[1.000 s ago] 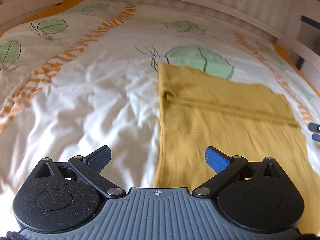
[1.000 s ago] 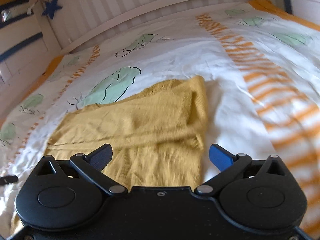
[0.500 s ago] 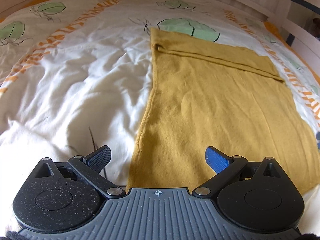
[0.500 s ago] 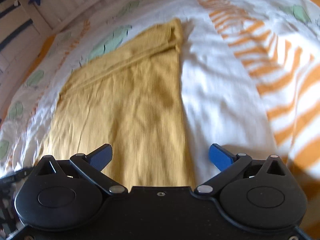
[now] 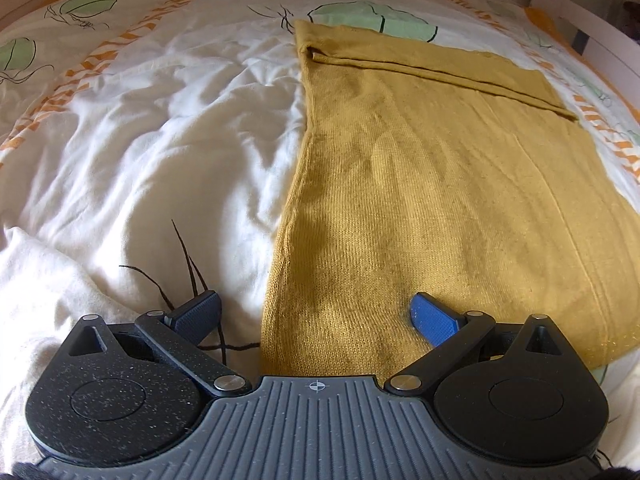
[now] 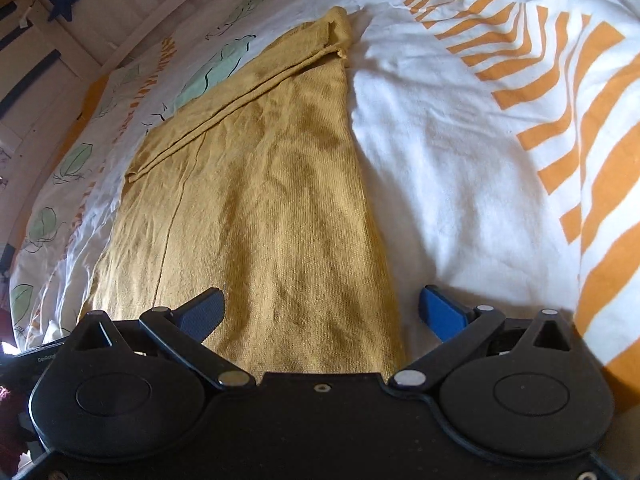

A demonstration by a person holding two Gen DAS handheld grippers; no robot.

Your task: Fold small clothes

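A mustard-yellow knit garment (image 5: 432, 184) lies spread flat on the bed, with a folded band across its far end. The left gripper (image 5: 316, 318) hovers open over the garment's near left corner, its blue pad on the right above the cloth and its other pad above the white cover. In the right wrist view the same garment (image 6: 260, 200) stretches away from me. The right gripper (image 6: 320, 312) is open over its near right corner, straddling the right edge. Nothing is held by either gripper.
The bed cover (image 5: 160, 152) is white and rumpled, printed with green leaves and orange stripes (image 6: 560, 100). A white slatted bed frame (image 6: 120, 4) runs along the far side, with a blue star (image 6: 66, 0) hanging on it.
Both grippers have drawn back toward the near edge of the garment and dropped lower over its two near corners. The garment has not moved. Both stay open.
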